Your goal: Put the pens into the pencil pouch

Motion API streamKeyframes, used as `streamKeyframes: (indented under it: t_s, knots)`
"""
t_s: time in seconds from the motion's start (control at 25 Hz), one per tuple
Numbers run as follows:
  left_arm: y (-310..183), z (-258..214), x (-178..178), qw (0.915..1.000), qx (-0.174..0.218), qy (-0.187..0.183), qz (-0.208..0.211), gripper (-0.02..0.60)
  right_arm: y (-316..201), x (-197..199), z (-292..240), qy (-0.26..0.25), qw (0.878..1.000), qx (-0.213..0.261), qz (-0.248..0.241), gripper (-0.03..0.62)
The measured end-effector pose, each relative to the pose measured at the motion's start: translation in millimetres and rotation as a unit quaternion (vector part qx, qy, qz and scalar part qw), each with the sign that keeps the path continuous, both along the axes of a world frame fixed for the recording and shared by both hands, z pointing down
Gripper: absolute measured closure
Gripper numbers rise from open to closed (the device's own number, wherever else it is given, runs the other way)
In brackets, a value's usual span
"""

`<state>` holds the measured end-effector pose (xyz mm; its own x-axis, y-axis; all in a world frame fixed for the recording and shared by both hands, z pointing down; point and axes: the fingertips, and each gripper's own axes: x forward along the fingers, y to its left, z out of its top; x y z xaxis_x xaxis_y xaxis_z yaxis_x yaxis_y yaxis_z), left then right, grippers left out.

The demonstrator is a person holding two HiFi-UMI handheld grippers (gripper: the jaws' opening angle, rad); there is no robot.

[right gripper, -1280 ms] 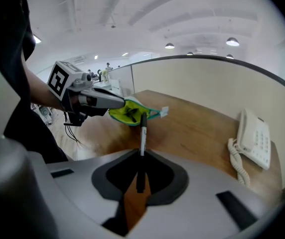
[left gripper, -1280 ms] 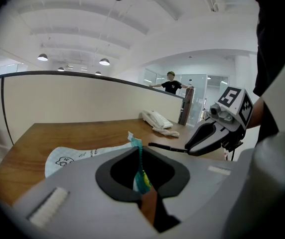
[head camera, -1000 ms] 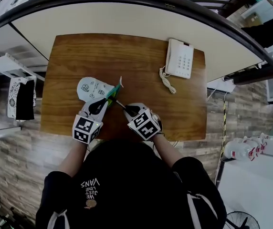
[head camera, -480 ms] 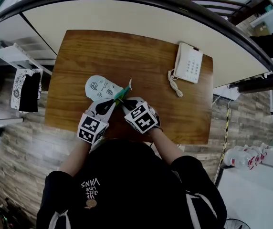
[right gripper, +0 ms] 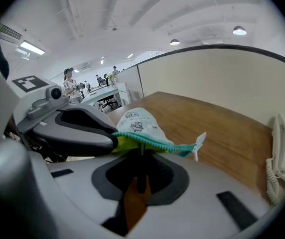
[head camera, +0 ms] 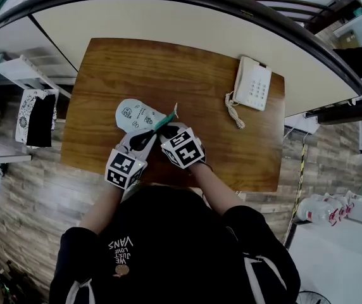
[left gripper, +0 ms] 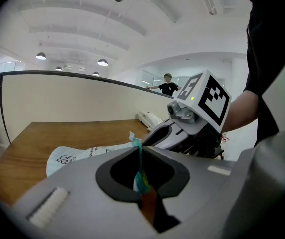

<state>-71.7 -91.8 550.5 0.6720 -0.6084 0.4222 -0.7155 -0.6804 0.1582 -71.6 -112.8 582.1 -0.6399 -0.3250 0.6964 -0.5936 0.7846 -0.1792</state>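
Note:
The white pencil pouch (head camera: 137, 114) with cartoon prints lies on the wooden table (head camera: 168, 68). My left gripper (head camera: 148, 133) is shut on the pouch's teal zipper edge (left gripper: 141, 176), lifting that side. My right gripper (head camera: 167, 134) sits close beside it on the right, shut on a thin dark pen (right gripper: 142, 182). The pen points up at the zipper line (right gripper: 152, 143) of the pouch (right gripper: 137, 122). Its tip is hidden by the zipper. The left gripper's dark jaw (right gripper: 77, 128) shows in the right gripper view, touching the pouch's near end.
A white telephone (head camera: 252, 84) with a coiled cord stands at the table's far right. A curved partition wall (head camera: 168, 24) runs behind the table. Shelving (head camera: 16, 81) stands to the left. People (left gripper: 168, 86) stand far off in the room.
My right gripper has moved left with the pen, from apart from the left gripper to right beside it at the pouch's zipper. The left gripper has kept its hold.

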Motion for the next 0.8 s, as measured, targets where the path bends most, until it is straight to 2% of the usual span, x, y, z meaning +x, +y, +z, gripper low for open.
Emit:
streamKeyframes:
  t_s: [0.16, 0.32, 0.44, 0.6, 0.8]
  knots:
    - [-1.6, -1.2, -2.2, 0.9999, -0.002, 0.011, -0.008, 0.551, -8.5, -1.4, -5.6, -0.021, 0.999, 0.017, 0.018, 0.540]
    - [-6.5, -3.2, -6.5, 0.9997, 0.000, 0.019, -0.016, 0.551, -11.1, 3.5, -12.6, -0.037, 0.998, 0.028, 0.033, 0.511]
    - [-12.3, -8.6, -9.5, 0.9986, -0.006, 0.041, -0.033, 0.551, -13.2, 10.9, -21.5, -0.055, 0.996, 0.038, 0.054, 0.503]
    - [-21.2, -18.9, -13.9, 0.9953, -0.012, 0.075, -0.060, 0.551, -15.3, 26.4, -33.2, -0.074, 0.992, 0.042, 0.096, 0.503]
    - [-30.6, -21.6, -23.3, 0.9933, -0.008, 0.081, -0.082, 0.551, -15.3, 50.7, -37.3, -0.079, 0.983, 0.051, 0.157, 0.505]
